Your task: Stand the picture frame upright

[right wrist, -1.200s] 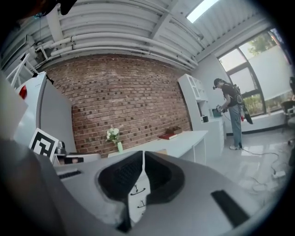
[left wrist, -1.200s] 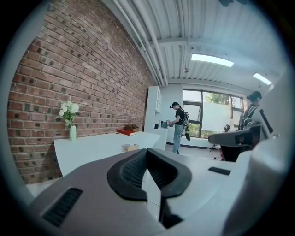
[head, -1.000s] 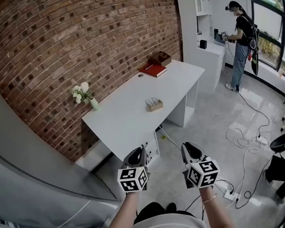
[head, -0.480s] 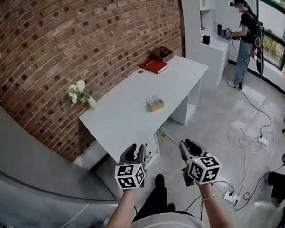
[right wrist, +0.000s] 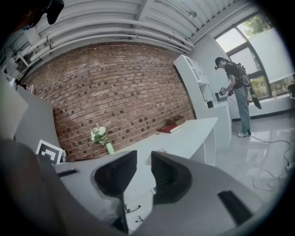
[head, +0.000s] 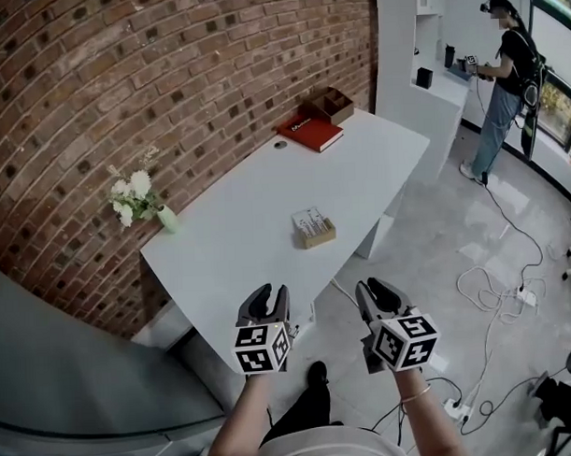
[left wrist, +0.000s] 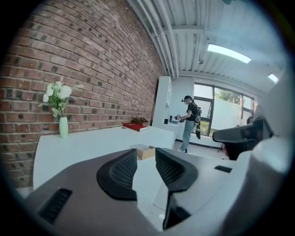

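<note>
Both claws hang short of the white desk (head: 239,243), at its near corner. The left gripper (head: 270,298) has just been opening its jaws; they stand well apart with nothing between them. The right gripper (head: 375,292) shows a narrower gap, also empty. The picture frame (head: 312,228) lies flat near the middle of the desk, at about 12 o'clock from the grippers and apart from both.

The frame looks small and light, so a pinch on one edge could skid it across the smooth top instead of lifting it. Its back prop is not visible, and if that is folded the frame would likely drop flat again once let go.

The desk is bare all round the frame. The flower vase (head: 166,218) at 10 o'clock and the red book (head: 310,134) at 12 sit well clear. The desk's near edge lies directly ahead, and cables (head: 493,290) trail on the floor at 3 o'clock.
</note>
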